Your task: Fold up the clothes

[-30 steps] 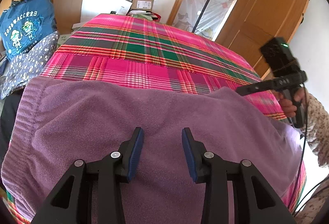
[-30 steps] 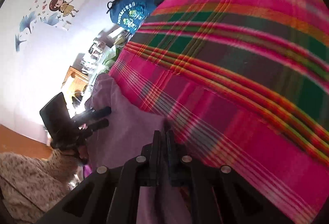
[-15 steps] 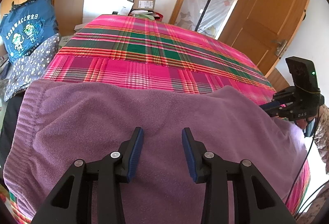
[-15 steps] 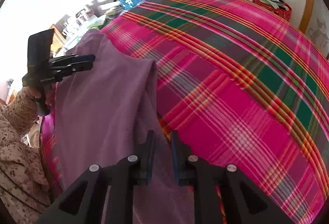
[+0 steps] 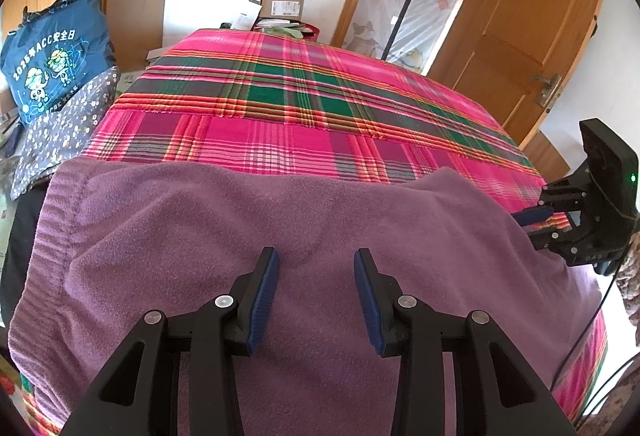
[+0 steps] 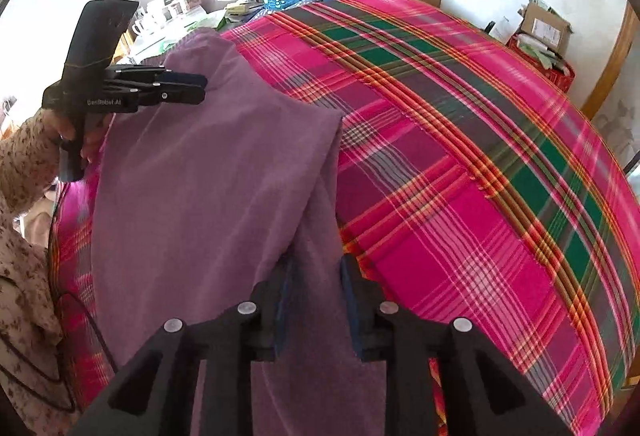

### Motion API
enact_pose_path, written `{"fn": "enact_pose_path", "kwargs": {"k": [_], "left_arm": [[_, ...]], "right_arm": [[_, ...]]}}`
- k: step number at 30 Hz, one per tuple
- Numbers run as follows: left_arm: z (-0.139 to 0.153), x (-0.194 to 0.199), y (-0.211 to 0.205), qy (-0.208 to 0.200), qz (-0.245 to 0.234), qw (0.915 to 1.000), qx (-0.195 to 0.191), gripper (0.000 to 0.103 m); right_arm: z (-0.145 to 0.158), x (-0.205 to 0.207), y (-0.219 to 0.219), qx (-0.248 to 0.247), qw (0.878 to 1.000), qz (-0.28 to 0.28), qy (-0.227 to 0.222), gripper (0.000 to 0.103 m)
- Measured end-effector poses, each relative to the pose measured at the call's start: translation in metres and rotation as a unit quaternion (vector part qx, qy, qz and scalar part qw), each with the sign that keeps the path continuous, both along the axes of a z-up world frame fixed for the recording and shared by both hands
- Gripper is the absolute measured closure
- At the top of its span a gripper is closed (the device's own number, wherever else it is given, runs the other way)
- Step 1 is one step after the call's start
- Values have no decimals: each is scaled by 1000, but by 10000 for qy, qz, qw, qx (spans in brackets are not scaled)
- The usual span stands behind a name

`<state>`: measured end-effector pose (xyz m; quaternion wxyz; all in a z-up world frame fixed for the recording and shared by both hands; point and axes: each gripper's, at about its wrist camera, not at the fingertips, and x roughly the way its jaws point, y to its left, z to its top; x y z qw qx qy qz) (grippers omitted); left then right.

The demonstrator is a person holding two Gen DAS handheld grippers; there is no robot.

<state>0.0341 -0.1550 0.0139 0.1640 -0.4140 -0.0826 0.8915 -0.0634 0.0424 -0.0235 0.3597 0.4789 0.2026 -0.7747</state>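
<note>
Purple fleece garment (image 5: 280,236) is spread flat at the near edge of the plaid-covered bed (image 5: 320,103). Left gripper (image 5: 316,292) is held above it, jaws parted, nothing gripped. Right gripper (image 6: 314,300) is seen at the garment's side edge; jaws have just been opening, fabric lying between them, pads not pressing. A blue tote bag (image 5: 52,51) sits beside the bed.

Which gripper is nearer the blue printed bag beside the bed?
Left. The left gripper hovers over the purple garment towards the side where the blue bag stands; the right gripper, jaws just opening, is at the garment's opposite edge.
</note>
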Motion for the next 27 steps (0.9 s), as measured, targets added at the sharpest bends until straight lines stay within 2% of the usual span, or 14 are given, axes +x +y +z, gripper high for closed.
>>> {"fn": "enact_pose_path", "kwargs": {"k": [1, 3, 5, 8, 15, 18, 27], "left_arm": [[0, 0, 0, 2, 1, 10000, 0, 63], [0, 0, 0, 7, 1, 10000, -1, 63], [0, 0, 0, 8, -3, 10000, 3, 63], [0, 0, 0, 8, -10, 10000, 6, 63], [0, 0, 0, 14, -11, 10000, -7, 63], [0, 0, 0, 14, -13, 10000, -9, 63], [1, 2, -1, 8, -23, 10000, -4, 62]], "right_arm": [[0, 2, -1, 43, 10000, 16, 41, 90], [2, 2, 2, 0, 10000, -52, 67, 96], [4, -4, 9, -160, 9996, -230, 33, 98], [7, -13, 22, -240, 9977, -622, 98, 98], [-1, -21, 26, -376, 9961, -772, -213, 97], [0, -24, 36, -569, 9934, -923, -371, 91], [28, 11, 92, -731, 9806, -1819, -68, 89]]}}
